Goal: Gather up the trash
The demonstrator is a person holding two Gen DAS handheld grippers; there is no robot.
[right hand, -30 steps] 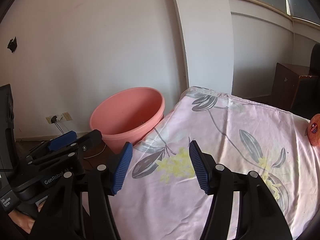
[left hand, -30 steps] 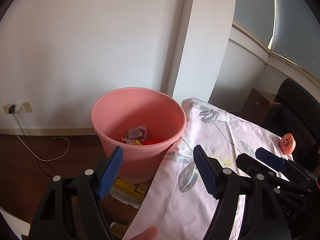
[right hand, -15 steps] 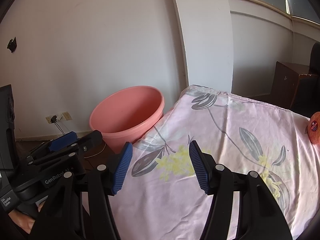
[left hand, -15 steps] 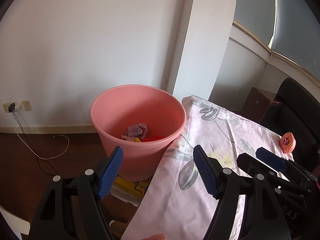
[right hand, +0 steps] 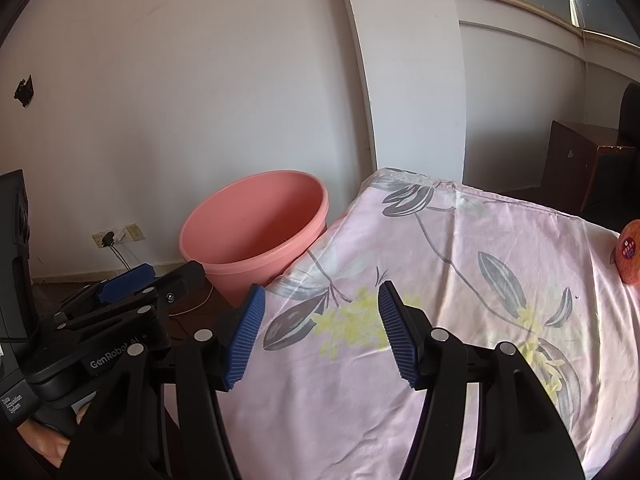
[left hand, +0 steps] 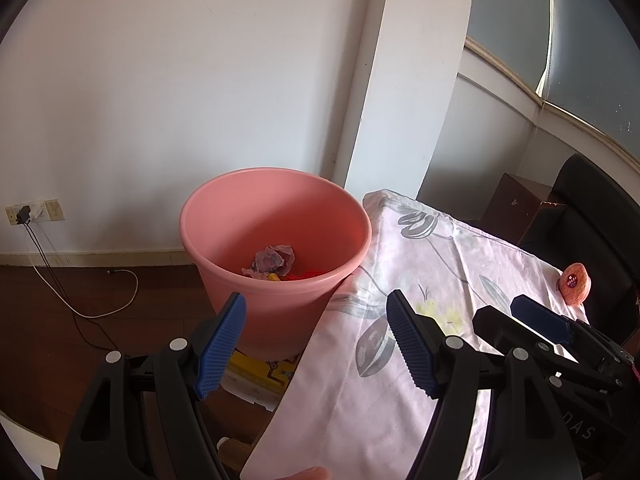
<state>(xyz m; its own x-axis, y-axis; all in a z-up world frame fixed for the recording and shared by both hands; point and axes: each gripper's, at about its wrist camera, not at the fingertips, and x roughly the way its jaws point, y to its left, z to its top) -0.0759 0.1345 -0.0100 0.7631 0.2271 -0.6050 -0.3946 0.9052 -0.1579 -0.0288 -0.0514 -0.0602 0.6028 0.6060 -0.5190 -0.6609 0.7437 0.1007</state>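
Observation:
A pink plastic bucket [left hand: 276,240] stands on the floor against the table's left edge, also in the right wrist view [right hand: 256,232]. Crumpled purple wrapping and red and yellow scraps [left hand: 276,262] lie at its bottom. My left gripper [left hand: 316,344] hangs open in front of the bucket's near rim, nothing between its blue pads. My right gripper [right hand: 320,332] is open over the floral tablecloth [right hand: 440,300], empty too. A pink-orange fruit with a sticker [left hand: 575,283] rests at the table's far right edge [right hand: 628,250].
A yellow and white box [left hand: 260,376] lies on the floor under the bucket. A white cable [left hand: 80,292] runs from a wall socket [left hand: 34,211] across the dark wood floor. A dark wooden cabinet [left hand: 516,212] and a black chair [left hand: 592,208] stand behind the table.

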